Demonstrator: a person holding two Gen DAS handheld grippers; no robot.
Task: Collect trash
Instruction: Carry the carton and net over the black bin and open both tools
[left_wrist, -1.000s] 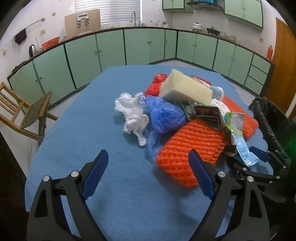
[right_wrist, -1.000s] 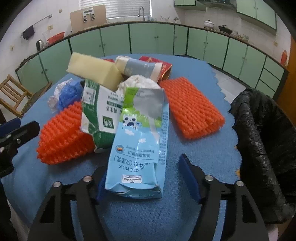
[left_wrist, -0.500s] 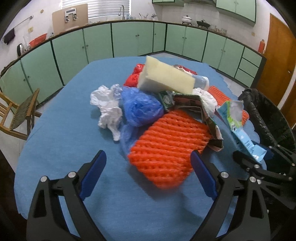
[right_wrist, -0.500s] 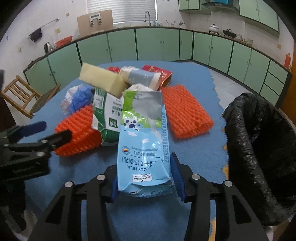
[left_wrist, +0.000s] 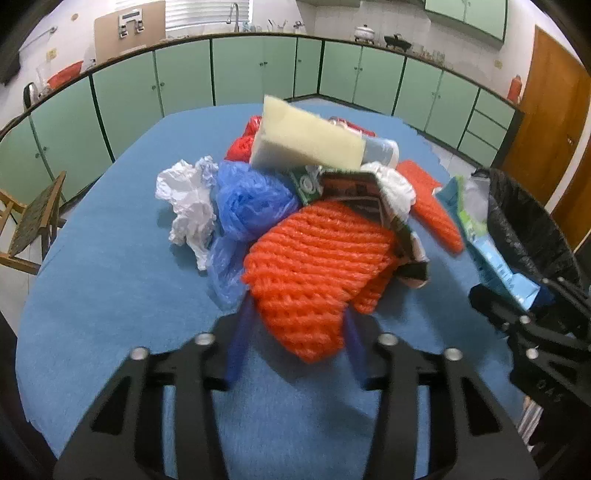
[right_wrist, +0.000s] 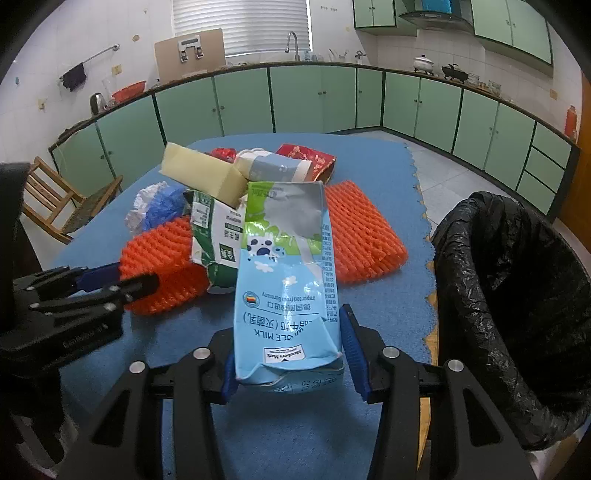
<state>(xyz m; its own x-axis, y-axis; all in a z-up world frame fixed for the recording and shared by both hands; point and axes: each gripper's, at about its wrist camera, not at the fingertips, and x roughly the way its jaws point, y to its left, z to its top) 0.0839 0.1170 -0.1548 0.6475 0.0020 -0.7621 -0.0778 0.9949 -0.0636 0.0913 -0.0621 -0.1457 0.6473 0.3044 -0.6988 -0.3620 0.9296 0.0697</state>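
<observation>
A trash pile lies on the blue table (left_wrist: 110, 295): an orange foam net (left_wrist: 314, 269), blue plastic bag (left_wrist: 251, 206), white crumpled paper (left_wrist: 188, 199), yellow sponge block (left_wrist: 306, 140) and a green carton (right_wrist: 214, 236). My left gripper (left_wrist: 295, 343) is closed around the near end of the orange foam net. My right gripper (right_wrist: 291, 354) is shut on a light blue milk carton (right_wrist: 288, 288), held above the table. The milk carton (left_wrist: 491, 254) also shows at the right of the left wrist view. A black trash bag (right_wrist: 517, 302) stands open at the table's right edge.
A second orange foam net (right_wrist: 362, 236) lies right of the pile. A red packet (right_wrist: 306, 158) lies at the pile's far side. A wooden chair (left_wrist: 29, 221) stands left of the table. Green cabinets line the walls behind.
My left gripper moved in and closed on the orange foam net. My right gripper closed on the milk carton and lifted it off the pile.
</observation>
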